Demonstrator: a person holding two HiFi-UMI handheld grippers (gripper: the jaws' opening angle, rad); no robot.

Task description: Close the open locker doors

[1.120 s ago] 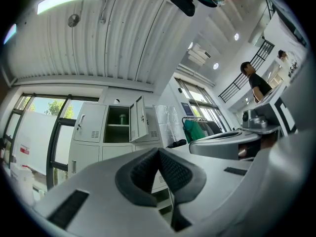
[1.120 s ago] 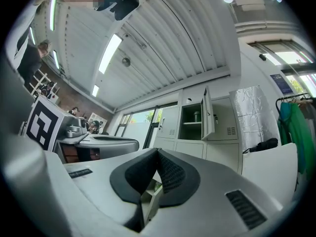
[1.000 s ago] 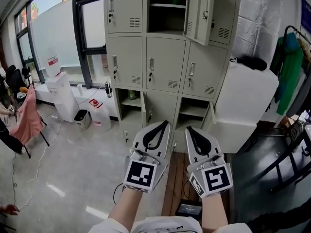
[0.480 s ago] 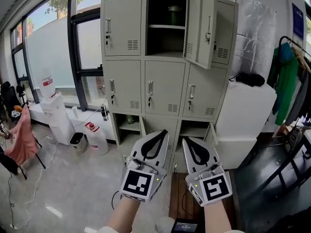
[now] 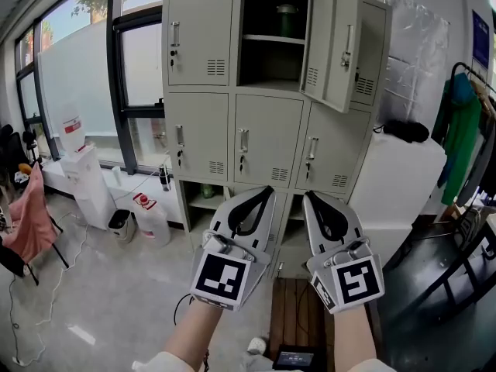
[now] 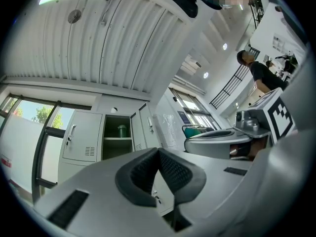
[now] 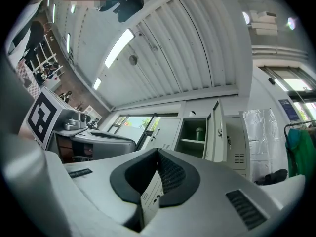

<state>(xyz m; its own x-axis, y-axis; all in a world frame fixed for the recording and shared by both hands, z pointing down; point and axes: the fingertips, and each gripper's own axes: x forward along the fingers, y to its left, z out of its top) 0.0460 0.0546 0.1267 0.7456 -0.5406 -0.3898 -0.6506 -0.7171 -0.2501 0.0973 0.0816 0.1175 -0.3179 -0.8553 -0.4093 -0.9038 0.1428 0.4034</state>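
A grey locker cabinet (image 5: 267,138) stands ahead. Its top middle door (image 5: 337,41) hangs open to the right and bares a shelf with a green container (image 5: 287,18). In the bottom row an open compartment (image 5: 203,196) shows at the left; the rest is hidden behind my grippers. My left gripper (image 5: 267,191) and right gripper (image 5: 310,195) are side by side in front of me, both shut and empty, short of the cabinet. The left gripper view shows its shut tips (image 6: 159,152) below the open compartment (image 6: 118,137). The right gripper view shows its tips (image 7: 157,152) left of the open door (image 7: 217,135).
A white water dispenser (image 5: 81,173), a small bin (image 5: 120,222) and a white jug (image 5: 151,219) stand left of the cabinet under the windows. A white covered block (image 5: 395,184), a green garment (image 5: 461,122) and a black rack are at the right. A wooden pallet (image 5: 298,316) lies underfoot.
The view has tilted up and the cabinet looks a little nearer. Both grippers stayed shut and rose slightly; the right one drifted a bit to the right.
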